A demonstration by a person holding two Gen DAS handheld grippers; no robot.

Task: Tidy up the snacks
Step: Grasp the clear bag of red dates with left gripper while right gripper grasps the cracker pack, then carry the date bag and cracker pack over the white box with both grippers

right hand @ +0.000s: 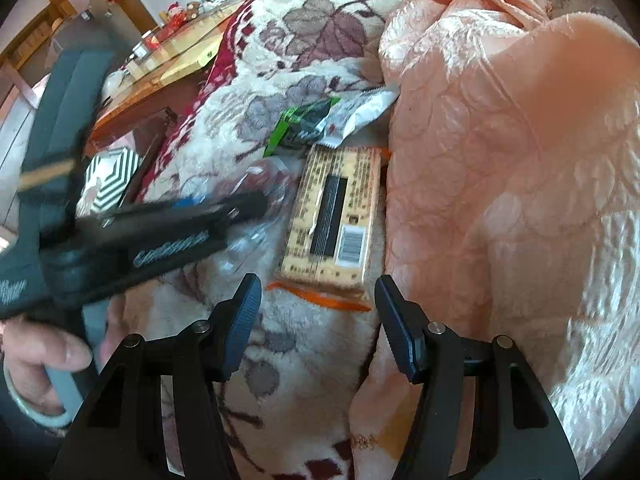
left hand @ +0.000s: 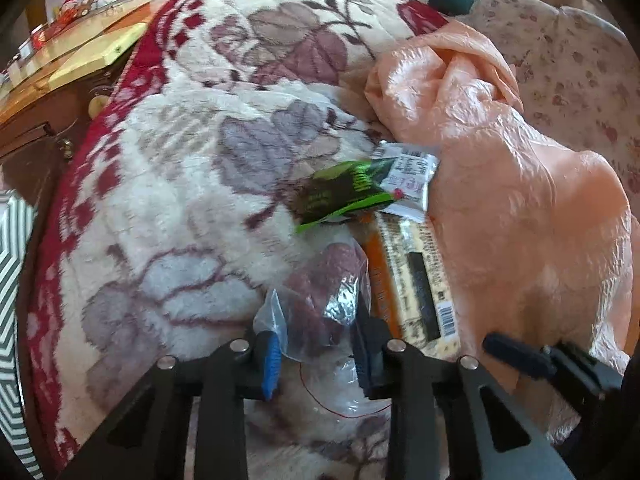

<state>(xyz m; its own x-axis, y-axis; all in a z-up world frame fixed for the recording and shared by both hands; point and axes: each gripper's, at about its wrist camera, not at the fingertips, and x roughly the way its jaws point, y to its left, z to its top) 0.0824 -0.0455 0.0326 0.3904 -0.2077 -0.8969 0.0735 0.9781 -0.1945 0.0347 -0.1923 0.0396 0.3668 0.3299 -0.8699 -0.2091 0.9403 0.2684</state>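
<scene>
Left tool (left hand: 316,354) straddles clear bag (left hand: 328,304) of reddish snack, pads pinching crinkled film; bag lies dead ahead, bulk just beyond tips. Left tool nearer bag.

Right tool (right hand: 316,324) spread, empty, hovering over blanket (left hand: 168,184). Tan pack (right hand: 334,216) straight ahead of it, just beyond tips, long axis along its pointing line.

Green packet (left hand: 344,194) and white packet (left hand: 412,178) farther ahead. Pink quilt (right hand: 500,160) crowds right tool's right side, touching tan pack's edge.
</scene>
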